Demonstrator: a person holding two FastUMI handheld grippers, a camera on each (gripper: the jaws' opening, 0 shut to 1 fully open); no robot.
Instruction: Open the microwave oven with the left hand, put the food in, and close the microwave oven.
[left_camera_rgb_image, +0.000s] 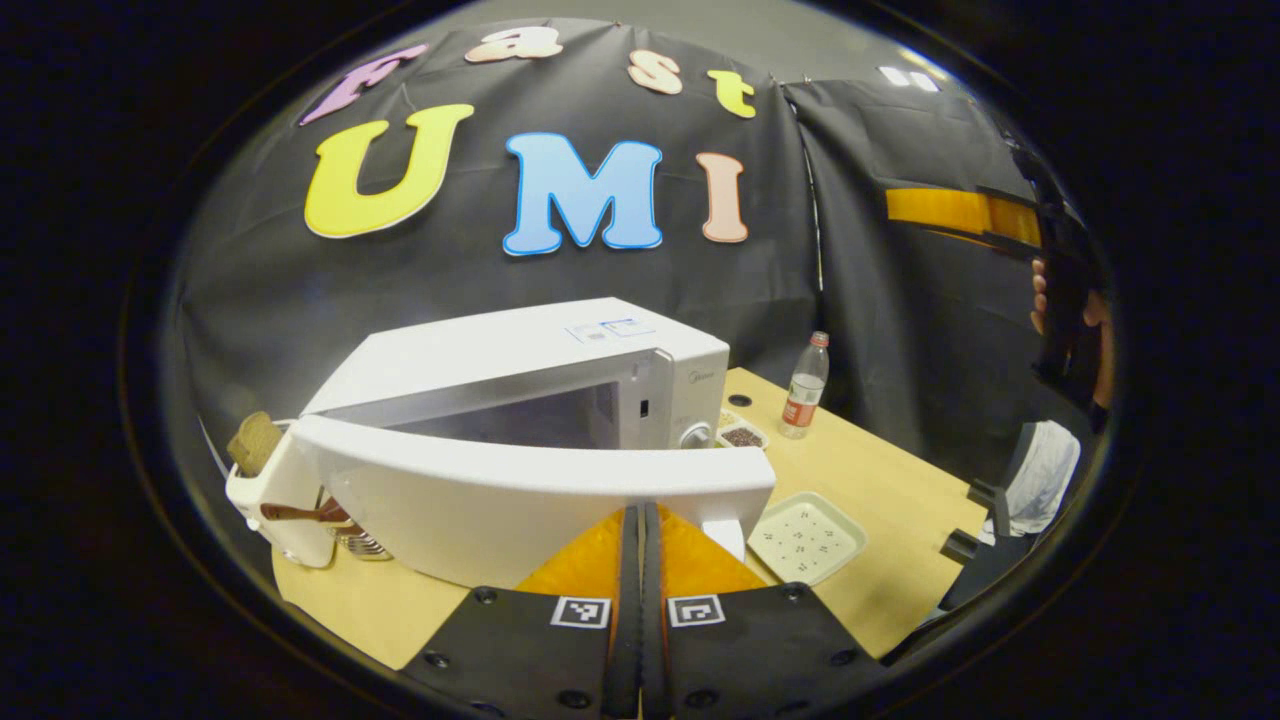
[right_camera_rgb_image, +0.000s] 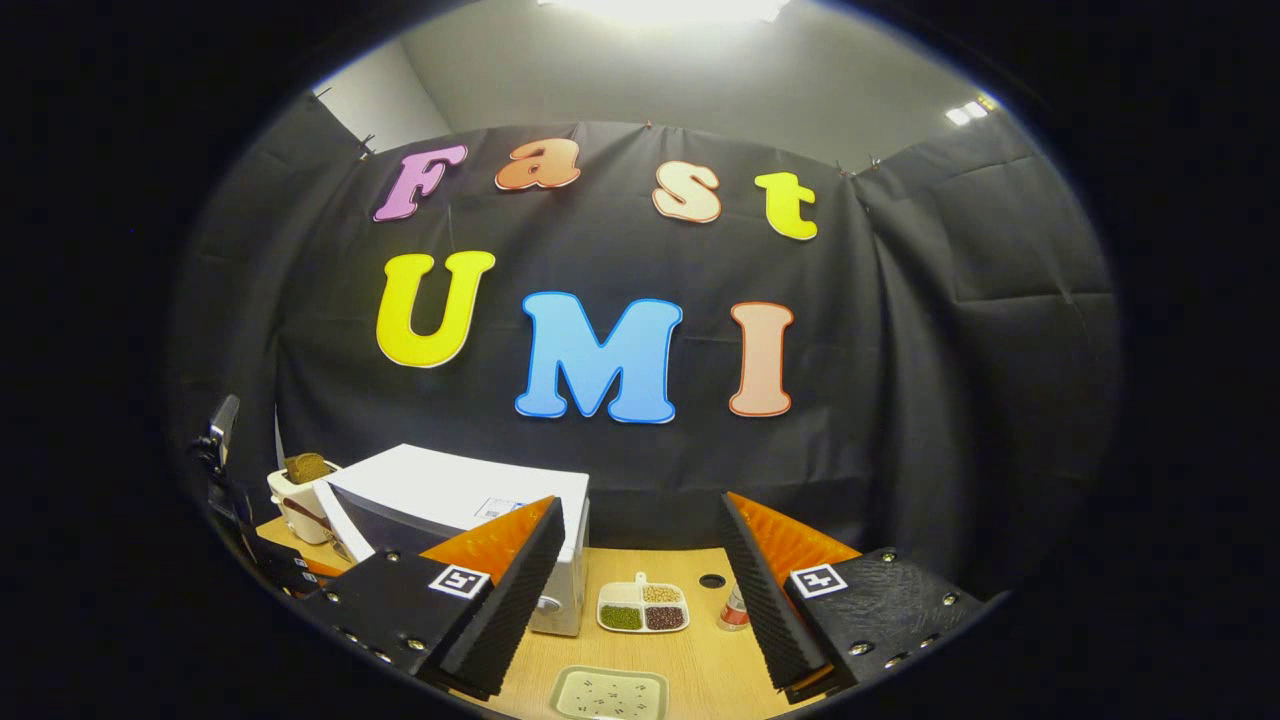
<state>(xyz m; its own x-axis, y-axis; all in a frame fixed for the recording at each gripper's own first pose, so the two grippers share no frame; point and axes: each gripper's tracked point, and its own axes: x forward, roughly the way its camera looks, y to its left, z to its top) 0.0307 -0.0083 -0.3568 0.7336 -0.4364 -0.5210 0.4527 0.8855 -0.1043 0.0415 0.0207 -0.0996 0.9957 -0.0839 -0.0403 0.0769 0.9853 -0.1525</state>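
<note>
While the microwave oven (left_camera_rgb_image: 560, 380) sits door-ajar on the worktop (right_camera_rgb_image: 700, 670), left gripper (left_camera_rgb_image: 640, 560) jaws pressed together near door (left_camera_rgb_image: 520, 490); right gripper (right_camera_rgb_image: 640, 590) jaws spread; divided dish (right_camera_rgb_image: 642, 607) holds beans; tray (right_camera_rgb_image: 610, 693) in front

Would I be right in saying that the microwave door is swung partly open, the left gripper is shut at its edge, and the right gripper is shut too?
Not quite: the right gripper is open, its fingers standing wide apart in the right gripper view. The rest holds: the microwave door is swung partly open, and the left gripper is shut at its edge.
</note>
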